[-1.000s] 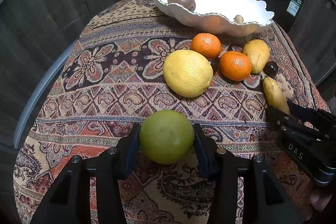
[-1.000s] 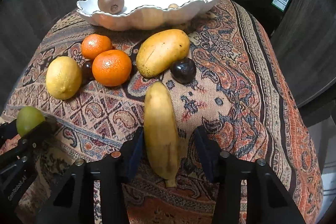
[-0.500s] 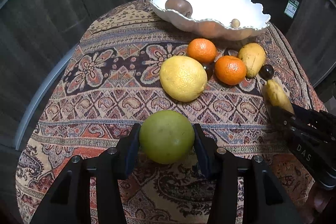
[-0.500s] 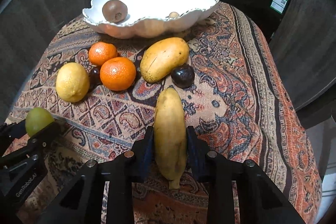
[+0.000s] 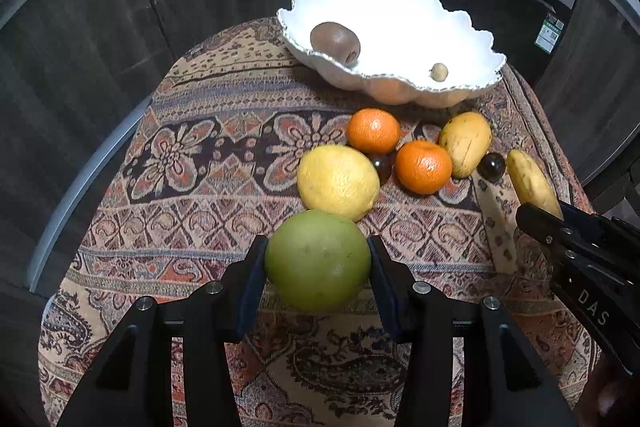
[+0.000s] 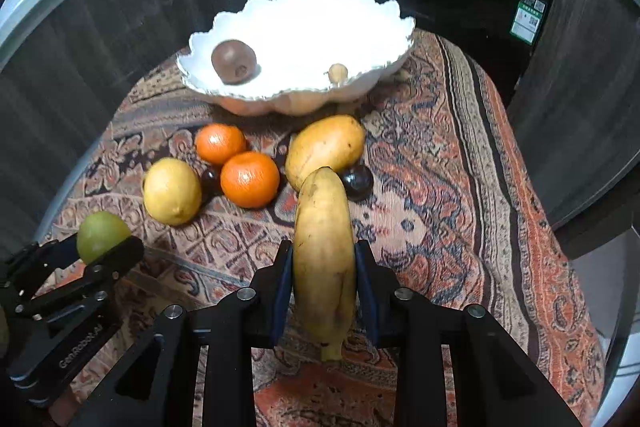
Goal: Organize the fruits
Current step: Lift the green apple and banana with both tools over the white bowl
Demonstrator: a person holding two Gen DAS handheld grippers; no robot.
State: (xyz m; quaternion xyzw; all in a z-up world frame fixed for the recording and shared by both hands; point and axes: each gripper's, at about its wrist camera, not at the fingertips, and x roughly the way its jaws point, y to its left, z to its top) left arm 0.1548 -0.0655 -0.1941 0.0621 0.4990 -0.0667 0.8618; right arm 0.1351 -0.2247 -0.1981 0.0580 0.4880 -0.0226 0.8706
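**Both tongs loaded, bowl well ahead**

Your desk [image 5: 168,187] wears a patterned cloth; the white scalloped bowl [image 5: 472,39] sits at its far end holding a kiwi [image 5: 335,41] and one small nut-like fruit. Your left tongs [image 5: 317,267] clamp the green fruit [image 5: 317,265] across its widest part; your right tongs [image 6: 323,279] pinch the banana [image 6: 323,247] near its stem end. That long banana could pivot or slip, and the round fruit could roll out. Lemon [image 5: 338,181], two oranges, mango and dark plums wait between. Readable: "DAS", "GenRobot.AI".
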